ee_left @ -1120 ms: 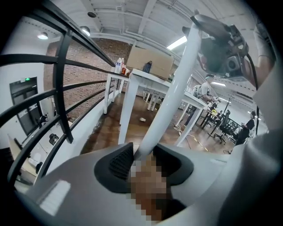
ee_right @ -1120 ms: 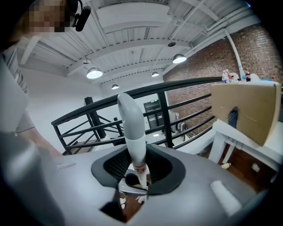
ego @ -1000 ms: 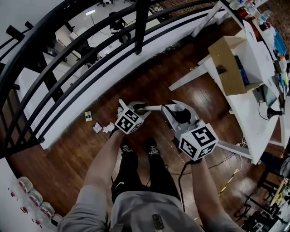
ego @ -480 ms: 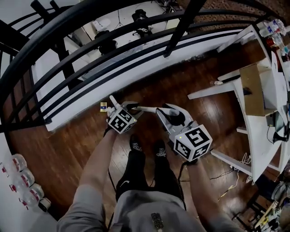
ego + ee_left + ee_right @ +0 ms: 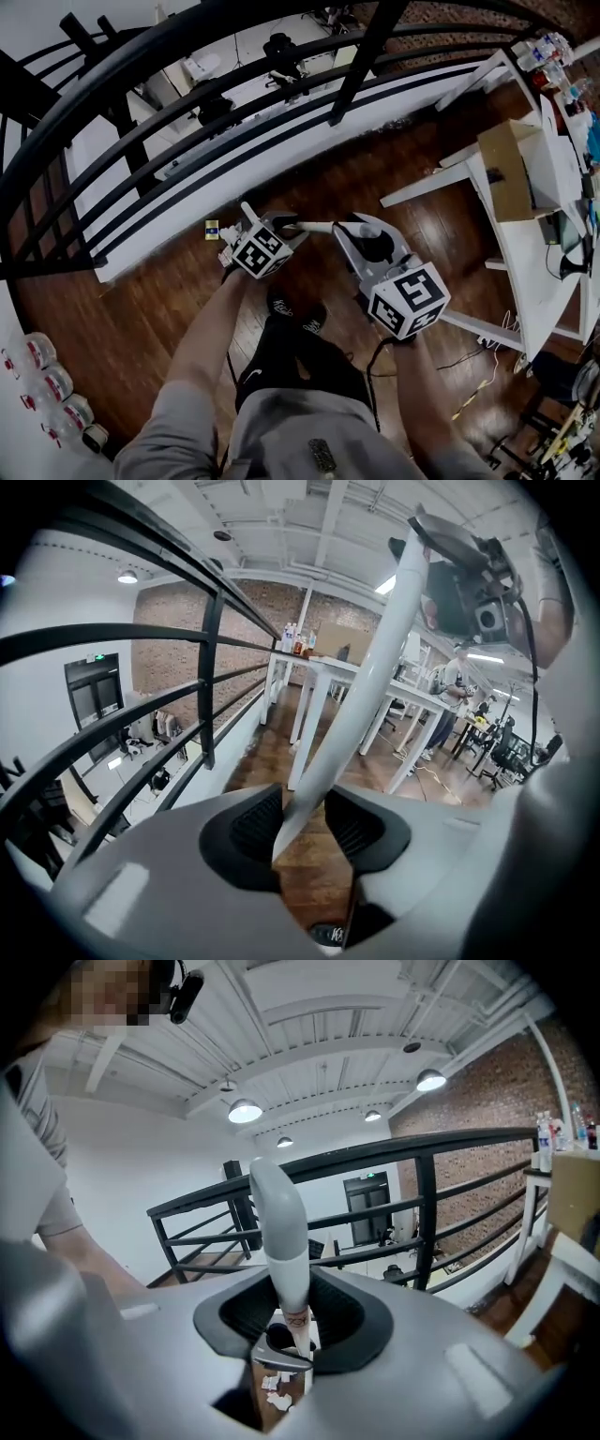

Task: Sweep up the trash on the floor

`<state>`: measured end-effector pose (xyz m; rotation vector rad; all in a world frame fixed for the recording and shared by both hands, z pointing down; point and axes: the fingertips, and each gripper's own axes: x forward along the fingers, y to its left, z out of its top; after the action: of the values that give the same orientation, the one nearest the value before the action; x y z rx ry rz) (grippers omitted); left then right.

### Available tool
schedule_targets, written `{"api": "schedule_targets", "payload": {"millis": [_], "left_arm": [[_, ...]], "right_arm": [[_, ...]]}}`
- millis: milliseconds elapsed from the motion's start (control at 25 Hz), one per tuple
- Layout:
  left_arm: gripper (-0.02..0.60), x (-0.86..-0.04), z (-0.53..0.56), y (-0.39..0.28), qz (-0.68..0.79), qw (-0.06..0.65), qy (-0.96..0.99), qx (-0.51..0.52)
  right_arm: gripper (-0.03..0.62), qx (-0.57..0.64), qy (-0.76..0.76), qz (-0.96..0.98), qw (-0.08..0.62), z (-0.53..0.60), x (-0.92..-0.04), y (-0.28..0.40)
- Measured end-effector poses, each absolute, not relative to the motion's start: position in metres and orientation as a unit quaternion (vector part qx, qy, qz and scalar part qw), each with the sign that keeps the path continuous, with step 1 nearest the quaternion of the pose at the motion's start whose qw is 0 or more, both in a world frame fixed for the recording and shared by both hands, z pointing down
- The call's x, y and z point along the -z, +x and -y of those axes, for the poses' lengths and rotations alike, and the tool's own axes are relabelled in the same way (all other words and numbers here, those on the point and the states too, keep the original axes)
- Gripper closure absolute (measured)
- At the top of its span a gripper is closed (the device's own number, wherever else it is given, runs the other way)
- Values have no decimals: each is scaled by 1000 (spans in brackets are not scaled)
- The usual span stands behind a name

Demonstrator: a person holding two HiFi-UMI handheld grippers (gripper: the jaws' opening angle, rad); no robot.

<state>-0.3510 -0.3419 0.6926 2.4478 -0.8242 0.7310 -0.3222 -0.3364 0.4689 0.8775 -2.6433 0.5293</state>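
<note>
The left tongs [image 5: 305, 822] are gripping a long white handle [image 5: 375, 667], with the jaws standing wide and the shaft lying between the pads. The right tongs [image 5: 291, 1321] are clamping a grey round-tipped handle [image 5: 281, 1232] at a narrower opening. The tool heads are not showing. The trash [image 5: 228, 253], crumpled white paper with a small yellow piece [image 5: 212, 226] beside it, is lying on the wooden floor [image 5: 150, 309] just beyond the left tongs, on the side away from the right tongs. The white handle's long axis is running from the left tongs across toward the right tongs. The left tongs are standing nearer, so the coming sweep is probably calling for an inward stroke.
</note>
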Motion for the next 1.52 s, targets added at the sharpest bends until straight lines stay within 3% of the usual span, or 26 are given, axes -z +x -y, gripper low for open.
{"api": "schedule_targets", "payload": {"millis": [320,520,880,1240,1520], "left_arm": [[440,-691,276,-255,223,236,907,-270],[440,-715,224,-238,152,240,913,-294],[439,-733,170,-295,84,212,915,-333],[439,-730,165,-362,98,210,908,-348],[440,-706,182,-372,120,200,912,-337]], "right_arm": [[493,-182,356,903,155,277,-464,-245],[493,-210,406,876,154,235,-487,-230],[491,-250,469,840,111,176,-507,-269],[493,-242,448,852,121,168,-504,-335],[493,-223,438,863,117,182,-481,-344]]}}
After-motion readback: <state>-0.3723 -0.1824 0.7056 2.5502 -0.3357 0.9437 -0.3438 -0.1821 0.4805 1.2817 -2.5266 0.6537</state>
